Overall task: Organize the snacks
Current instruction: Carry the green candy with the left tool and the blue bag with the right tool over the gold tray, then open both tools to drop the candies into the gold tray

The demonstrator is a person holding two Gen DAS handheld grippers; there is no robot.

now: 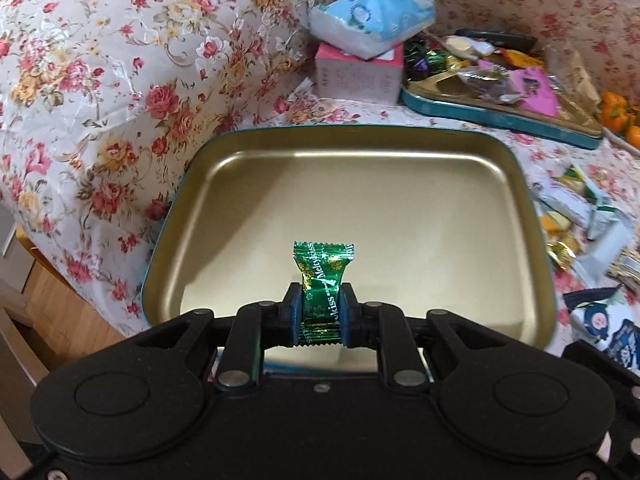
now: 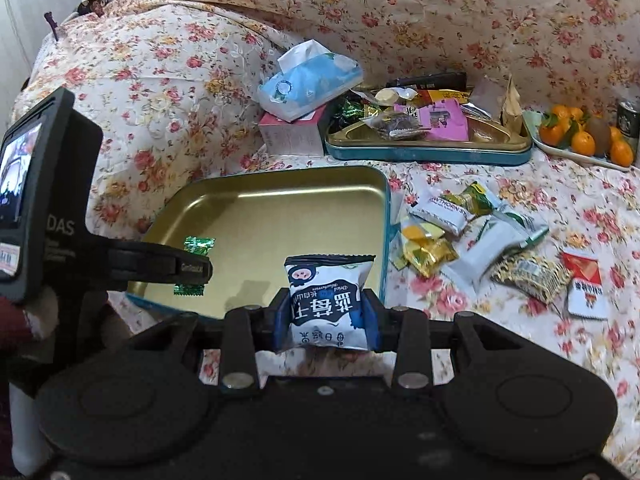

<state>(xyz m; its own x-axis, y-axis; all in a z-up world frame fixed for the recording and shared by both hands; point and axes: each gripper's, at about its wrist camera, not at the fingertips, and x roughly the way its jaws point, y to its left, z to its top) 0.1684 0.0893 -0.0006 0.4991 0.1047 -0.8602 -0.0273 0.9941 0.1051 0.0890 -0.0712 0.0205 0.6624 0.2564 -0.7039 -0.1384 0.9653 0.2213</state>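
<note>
floral-covered sofa point(image 1: 120, 92), wooden floor point(image 1: 52, 292) beside it

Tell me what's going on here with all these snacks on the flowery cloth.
A person is sorting snacks with a handheld gripper in each hand. The left gripper is shut on a green foil candy, and the right gripper is shut on a blue-and-white snack packet. Both are held over an empty gold tin tray. More wrapped snacks lie loose on the cloth beside it, and a second tin behind is piled with packets.
</note>
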